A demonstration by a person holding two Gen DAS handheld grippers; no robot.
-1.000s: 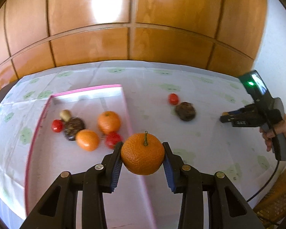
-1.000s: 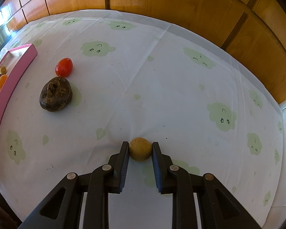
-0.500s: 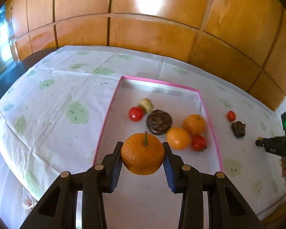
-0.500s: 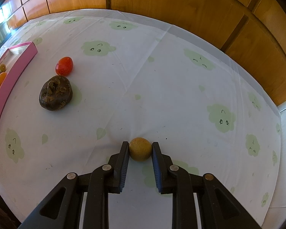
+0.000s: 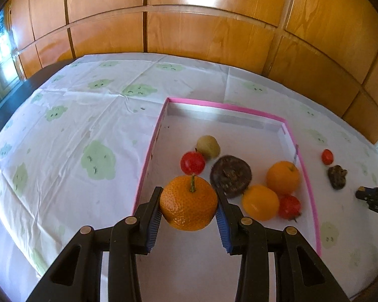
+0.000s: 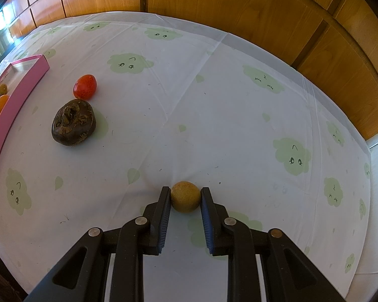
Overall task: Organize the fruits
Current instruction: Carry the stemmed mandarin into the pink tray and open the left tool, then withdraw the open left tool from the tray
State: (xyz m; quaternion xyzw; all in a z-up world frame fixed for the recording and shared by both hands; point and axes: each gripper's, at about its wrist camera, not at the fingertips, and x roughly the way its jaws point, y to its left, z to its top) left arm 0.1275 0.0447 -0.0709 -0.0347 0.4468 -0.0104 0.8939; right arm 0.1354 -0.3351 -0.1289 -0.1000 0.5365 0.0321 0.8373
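My left gripper [image 5: 189, 207] clamps a dimpled orange mandarin [image 5: 188, 205] with a green stem, held above the near end of the pink-rimmed tray [image 5: 311, 193]. My right gripper [image 6: 185, 198] is closed on a small, round, tan fruit [image 6: 185, 200] with a matte skin, low over the tablecloth [image 6: 214, 105]. Only the left view looks into the tray: beyond the mandarin lie a smooth orange fruit [image 5: 260, 202], a strawberry [image 5: 289, 206], a rough dark brown fruit [image 5: 231, 176], another orange [image 5: 282, 177], a glossy red one [image 5: 192, 162] and a pale green one [image 5: 208, 146]. Only the right view shows up close the wrinkled brown fruit [image 6: 73, 123] and red fruit [image 6: 85, 86] lying outside on the cloud-printed cloth.
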